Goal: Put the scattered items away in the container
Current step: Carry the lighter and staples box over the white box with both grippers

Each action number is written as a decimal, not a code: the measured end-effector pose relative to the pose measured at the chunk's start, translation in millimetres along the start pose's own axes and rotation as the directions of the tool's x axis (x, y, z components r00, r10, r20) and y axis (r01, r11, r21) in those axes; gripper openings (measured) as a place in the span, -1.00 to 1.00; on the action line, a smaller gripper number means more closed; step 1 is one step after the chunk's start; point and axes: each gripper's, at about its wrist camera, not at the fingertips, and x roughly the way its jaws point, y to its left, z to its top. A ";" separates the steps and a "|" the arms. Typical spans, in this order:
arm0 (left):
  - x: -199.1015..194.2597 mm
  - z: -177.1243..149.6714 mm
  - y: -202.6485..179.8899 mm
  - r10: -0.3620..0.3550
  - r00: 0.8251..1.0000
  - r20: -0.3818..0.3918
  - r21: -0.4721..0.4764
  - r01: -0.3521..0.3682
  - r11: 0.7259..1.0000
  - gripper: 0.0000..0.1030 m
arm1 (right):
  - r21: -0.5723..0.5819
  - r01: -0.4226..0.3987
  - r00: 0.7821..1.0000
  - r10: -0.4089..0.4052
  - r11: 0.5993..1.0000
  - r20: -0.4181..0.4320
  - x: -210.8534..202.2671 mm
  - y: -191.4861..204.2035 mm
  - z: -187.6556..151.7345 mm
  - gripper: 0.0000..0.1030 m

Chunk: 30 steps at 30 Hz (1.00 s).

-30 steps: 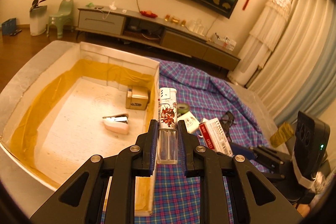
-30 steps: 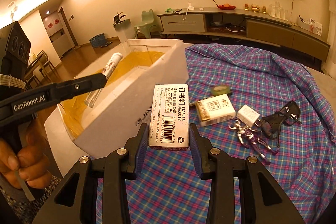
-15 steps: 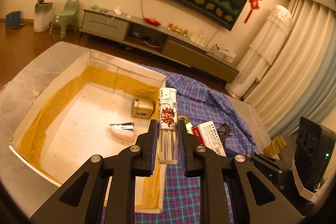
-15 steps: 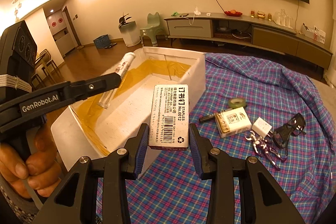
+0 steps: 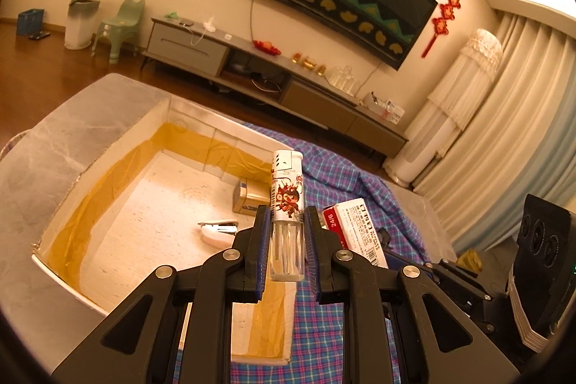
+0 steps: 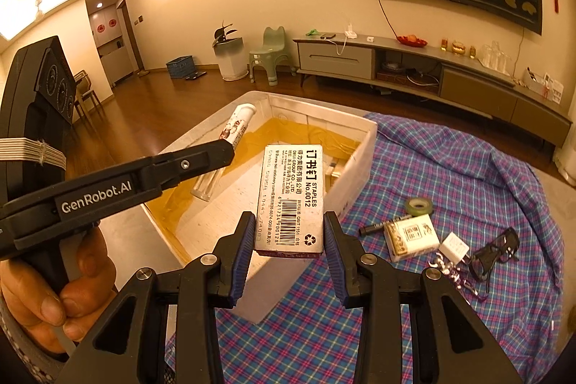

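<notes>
My left gripper [image 5: 287,233] is shut on a white lighter [image 5: 287,200] with a red cartoon print, held upright over the near right corner of the white foam box [image 5: 54,168]. In the right wrist view that lighter [image 6: 235,128] pokes out above the box [image 6: 363,146]. My right gripper [image 6: 288,251] is shut on a staples box [image 6: 291,197], which hangs above the box's near wall. The staples box [image 5: 354,233] also shows in the left wrist view. Inside the foam box lie a white stapler [image 5: 219,231] and a small gold box [image 5: 250,197].
On the plaid cloth [image 6: 468,168] to the right lie a green tape roll [image 6: 418,206], a black marker [image 6: 381,227], a cream card box [image 6: 410,236], a white charger [image 6: 455,247], a silver figure [image 6: 453,274] and dark glasses [image 6: 495,252]. A hand [image 6: 46,294] grips the left tool.
Both grippers have risen and moved over the foam box with their loads. More of the box's inside now shows under the staples box.
</notes>
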 end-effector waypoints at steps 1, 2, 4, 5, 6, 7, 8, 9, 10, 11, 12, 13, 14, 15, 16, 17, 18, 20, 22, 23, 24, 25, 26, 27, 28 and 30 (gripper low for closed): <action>-0.9 0.4 1.2 0.000 1.000 0.002 -0.006 0.000 1.000 -0.63 | -0.008 0.002 1.000 -0.002 1.000 0.001 0.2 3.1 2.8 -0.23; -1.9 2.1 4.0 -0.002 1.000 0.005 -0.015 0.002 1.000 -0.63 | -0.013 0.002 1.000 -0.002 1.000 0.002 0.3 5.2 4.9 -0.23; -3.4 4.0 8.3 -0.002 1.000 0.010 -0.028 0.002 1.000 -0.63 | -0.029 0.004 1.000 -0.004 1.000 0.006 0.4 10.3 9.4 -0.23; -3.7 5.2 10.0 0.000 1.000 0.012 -0.033 0.001 0.999 -0.63 | -0.039 0.006 1.000 -0.006 0.999 0.007 1.2 13.4 12.2 -0.23; -4.1 6.7 12.8 0.002 1.000 0.015 -0.042 -0.001 0.999 -0.63 | -0.046 0.007 1.000 -0.007 0.999 0.006 2.4 16.3 14.7 -0.23; -4.3 7.3 14.6 0.003 1.000 0.017 -0.048 -0.002 0.999 -0.63 | -0.052 0.009 1.000 -0.008 0.999 0.005 4.0 16.9 16.3 -0.23; -4.5 9.2 18.4 0.005 1.000 0.019 -0.059 -0.004 0.998 -0.63 | -0.057 0.010 1.000 -0.010 0.998 0.003 6.3 18.1 18.6 -0.23; -4.4 10.0 21.4 0.007 1.000 0.020 -0.068 -0.006 0.998 -0.63 | -0.061 0.010 1.000 -0.010 0.998 0.000 9.1 18.3 20.6 -0.23; -3.8 11.6 24.9 0.009 1.000 0.021 -0.079 -0.008 0.997 -0.63 | -0.062 0.009 1.000 -0.009 0.998 -0.007 13.0 19.2 23.8 -0.23; -3.2 12.9 28.0 0.010 1.000 0.021 -0.089 -0.008 0.996 -0.63 | -0.061 0.005 1.000 -0.006 0.998 -0.013 16.3 19.3 26.0 -0.23; -2.2 14.4 31.8 0.013 1.000 0.021 -0.101 -0.010 0.995 -0.63 | -0.061 0.002 1.000 -0.003 0.998 -0.019 19.1 20.6 27.7 -0.23; -1.3 14.6 34.3 0.014 1.000 0.020 -0.110 -0.012 0.994 -0.63 | -0.061 0.001 1.000 -0.003 0.998 -0.025 23.4 20.5 30.0 -0.23; 0.6 16.4 39.2 0.017 1.000 0.018 -0.126 -0.015 0.992 -0.63 | -0.061 0.000 0.999 -0.002 0.998 -0.034 28.4 20.5 32.7 -0.23; 2.4 17.5 42.7 0.019 1.000 0.016 -0.139 -0.017 0.990 -0.63 | -0.060 -0.003 0.999 0.001 0.998 -0.042 32.8 20.2 34.9 -0.23; 4.4 18.4 46.0 0.022 1.000 0.013 -0.151 -0.020 0.988 -0.63 | -0.056 -0.008 0.999 0.005 0.998 -0.052 38.5 19.5 37.5 -0.23; 6.2 19.3 49.0 0.025 1.000 0.011 -0.162 -0.023 0.987 -0.63 | -0.052 -0.012 0.998 0.008 0.999 -0.060 42.9 19.1 39.4 -0.23; 8.9 20.8 52.8 0.029 1.000 0.007 -0.175 -0.027 0.984 -0.63 | -0.050 -0.015 0.998 0.012 0.999 -0.069 48.0 18.6 41.2 -0.23; 13.9 23.0 59.1 0.035 0.999 -0.001 -0.202 -0.034 0.979 -0.63 | -0.046 -0.023 0.996 0.019 0.999 -0.090 58.6 16.3 45.0 -0.23; 18.7 25.1 67.4 0.039 0.999 -0.008 -0.230 -0.040 0.972 -0.63 | -0.047 -0.026 0.994 0.021 0.999 -0.107 67.7 16.9 49.9 -0.23; 20.7 25.9 70.0 0.041 0.999 -0.010 -0.241 -0.043 0.970 -0.63 | -0.049 -0.028 0.993 0.022 0.998 -0.118 73.1 17.7 52.7 -0.23; 23.9 27.5 73.4 0.047 0.999 -0.014 -0.252 -0.049 0.966 -0.63 | -0.049 -0.028 0.992 0.022 0.998 -0.127 77.4 18.9 54.6 -0.23; 27.2 28.8 76.8 0.052 0.998 -0.018 -0.263 -0.055 0.963 -0.63 | -0.048 -0.030 0.990 0.023 0.998 -0.138 82.3 19.4 57.3 -0.23; 29.7 30.6 80.0 0.054 0.998 -0.022 -0.272 -0.058 0.961 -0.63 | -0.049 -0.033 0.988 0.025 0.998 -0.152 88.4 19.6 59.9 -0.23; 32.9 32.0 82.9 0.054 0.998 -0.025 -0.282 -0.059 0.958 -0.63 | -0.051 -0.034 0.986 0.025 0.998 -0.165 94.5 19.9 62.3 -0.23; 36.4 33.3 84.8 0.056 0.998 -0.030 -0.290 -0.062 0.955 -0.63 | -0.053 -0.033 0.984 0.023 0.998 -0.174 98.6 20.5 64.2 -0.23; 45.1 35.7 89.3 0.054 0.998 -0.041 -0.308 -0.064 0.949 -0.63 | -0.054 -0.033 0.979 0.021 0.998 -0.202 111.4 20.0 68.6 -0.23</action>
